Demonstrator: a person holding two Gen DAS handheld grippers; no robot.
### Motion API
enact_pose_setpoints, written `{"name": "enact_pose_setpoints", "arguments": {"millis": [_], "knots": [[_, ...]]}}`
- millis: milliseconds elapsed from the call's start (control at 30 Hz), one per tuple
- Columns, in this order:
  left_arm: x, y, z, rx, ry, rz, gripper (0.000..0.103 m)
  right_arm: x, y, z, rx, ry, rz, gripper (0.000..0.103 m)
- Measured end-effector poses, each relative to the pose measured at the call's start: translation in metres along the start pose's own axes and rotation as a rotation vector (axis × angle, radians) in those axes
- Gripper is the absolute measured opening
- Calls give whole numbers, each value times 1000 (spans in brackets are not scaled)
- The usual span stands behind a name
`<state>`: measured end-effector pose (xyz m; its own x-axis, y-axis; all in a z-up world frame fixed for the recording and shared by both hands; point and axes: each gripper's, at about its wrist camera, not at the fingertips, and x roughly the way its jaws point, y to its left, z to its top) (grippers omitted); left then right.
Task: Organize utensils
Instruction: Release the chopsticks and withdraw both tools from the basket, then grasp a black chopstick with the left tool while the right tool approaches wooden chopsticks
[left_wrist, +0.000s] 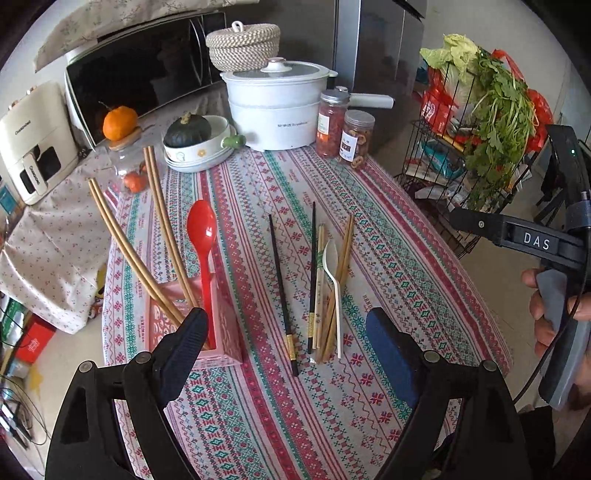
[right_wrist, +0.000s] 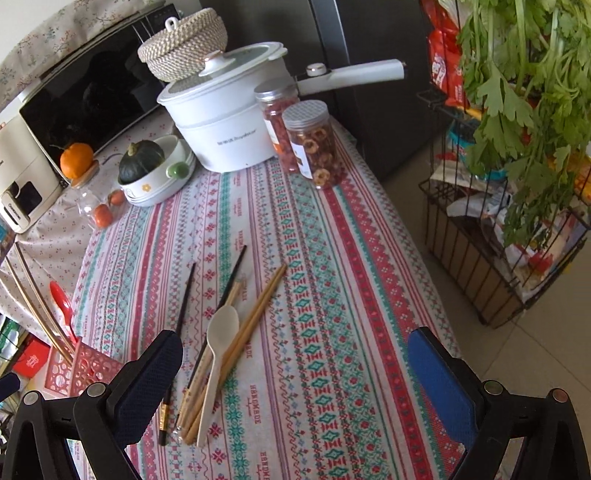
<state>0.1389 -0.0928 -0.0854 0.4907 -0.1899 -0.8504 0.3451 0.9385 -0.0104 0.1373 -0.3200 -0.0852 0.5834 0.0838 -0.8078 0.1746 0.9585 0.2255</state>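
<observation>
A pink latticed holder (left_wrist: 225, 332) stands near the left edge of the patterned tablecloth, upright. In it stand a red spoon (left_wrist: 202, 236), bowl up, and two pairs of long wooden chopsticks (left_wrist: 162, 221), leaning out to the left and back. To its right, loose on the cloth, lie two black chopsticks (left_wrist: 282, 291) with gold bands near their thick ends, apart from each other and slightly splayed. Just beside the right one lies a small heap: pale bamboo chopsticks (left_wrist: 320, 280), a white spoon (left_wrist: 332, 269) with its bowl pointing away and its handle toward the near edge, and a pair of brown chopsticks (left_wrist: 345, 251) crossing under the spoon.
</observation>
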Motion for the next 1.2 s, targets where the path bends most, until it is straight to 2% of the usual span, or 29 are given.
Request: {"name": "enact_pose_setpoints", "arguments": {"millis": [100,167,233,267,333,467,533,700,833,933,967,1033,1133,1200], "knots": [[20,-15,24,-13,23,2,87,15,-15,2,4,55,-21,101],[38,-23,40,-22,47,13,81,25,-26,4,26,75,-35,101],[59,-30,54,-30,80,14,69,32,-36,5,49,91,-46,101],[71,-33,61,-33,99,19,67,35,-41,6,58,95,-46,101],[97,-35,71,-40,142,44,53,39,-48,8,75,97,-43,101],[152,-32,81,-66,214,120,39,45,-58,8,101,74,-51,101],[176,-25,82,-94,245,137,32,54,-60,8,112,95,-57,101],[212,-13,85,-127,276,189,29,63,-64,11,142,117,-18,100],[230,-4,84,-153,307,222,29,62,-63,14,139,101,-17,100],[233,2,80,-177,302,206,27,61,-65,14,150,100,-8,100],[231,4,78,-187,293,190,24,61,-65,14,151,100,-7,100],[231,3,76,-183,294,164,7,61,-65,14,148,102,-8,100],[226,-7,71,-134,310,183,5,59,-65,13,150,100,-14,100],[217,-11,66,-127,297,165,5,57,-65,12,156,99,-14,100]]}}
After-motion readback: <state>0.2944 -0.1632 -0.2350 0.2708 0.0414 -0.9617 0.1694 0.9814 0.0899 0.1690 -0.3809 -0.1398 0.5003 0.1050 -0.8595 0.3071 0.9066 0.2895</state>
